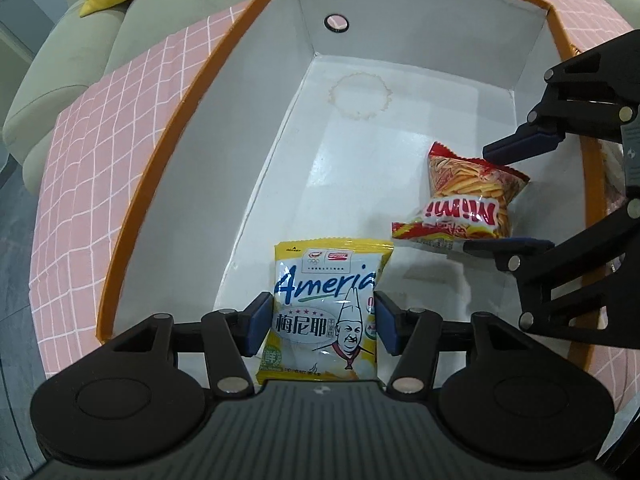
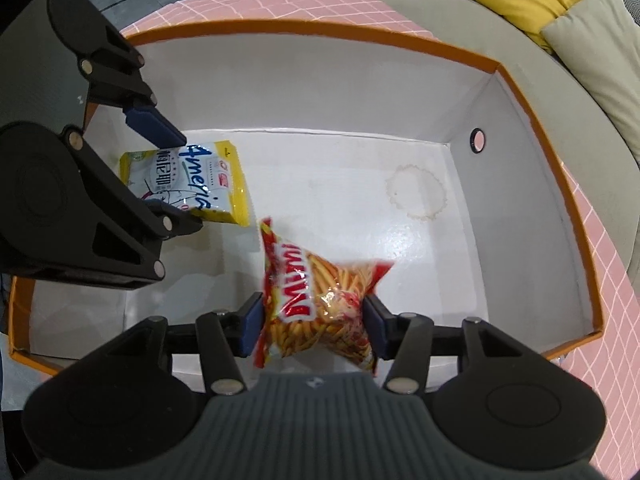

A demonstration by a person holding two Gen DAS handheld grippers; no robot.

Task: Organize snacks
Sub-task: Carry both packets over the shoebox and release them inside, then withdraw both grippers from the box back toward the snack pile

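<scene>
The left gripper is pointing down into the box, and the yellow snack packet is sitting right between its blue pads. The pads are touching the packet's two edges, but I cannot tell if they are squeezing it or only resting beside it. If they are letting go while the packet is not lying on the floor of the box, it is going to tip over onto its face.

The right gripper is also pointing down, with the red snack bag between its pads. From the left camera, one finger looks a little apart from the bag, so this gripper is looking loose, not squeezing. The bag is looking blurry at its edges, so it may be slipping. It is puffy and slippery, so it could be rolling off to the side and landing crooked.

The two grippers are working close together, side by side. If one is swinging toward the other, the fingers could be bumping, or knocking the other snack.

Past both grippers, the white floor of the box is lying bare, with only a round ring stain on it, so there is room ahead
</scene>
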